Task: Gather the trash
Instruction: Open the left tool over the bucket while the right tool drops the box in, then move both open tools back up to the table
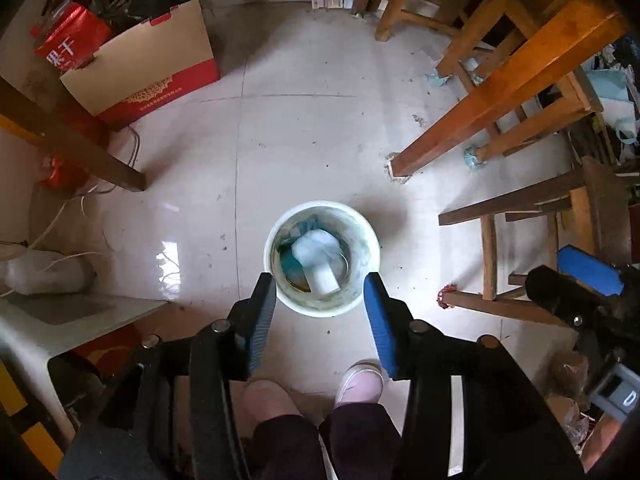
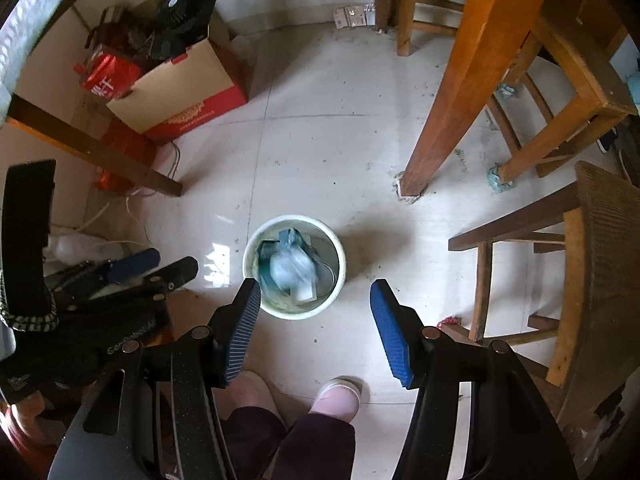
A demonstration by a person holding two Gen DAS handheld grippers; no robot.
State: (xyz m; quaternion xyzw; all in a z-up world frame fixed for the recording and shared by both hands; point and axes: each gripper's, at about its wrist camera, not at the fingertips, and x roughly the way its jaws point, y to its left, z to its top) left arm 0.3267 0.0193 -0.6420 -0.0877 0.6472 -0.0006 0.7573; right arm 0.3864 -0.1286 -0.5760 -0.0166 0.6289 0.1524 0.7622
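Left wrist: both hand-held grippers gape empty over round bin of seemingly crinkled plastic.

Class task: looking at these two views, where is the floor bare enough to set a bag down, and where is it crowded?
Bare tile lies between the bin, the cardboard box and the table leg, up toward the wall. Crowded: cords left of the bin, chair legs to its right, and the person's feet below it. Both grippers, left and right, are open and hold nothing.
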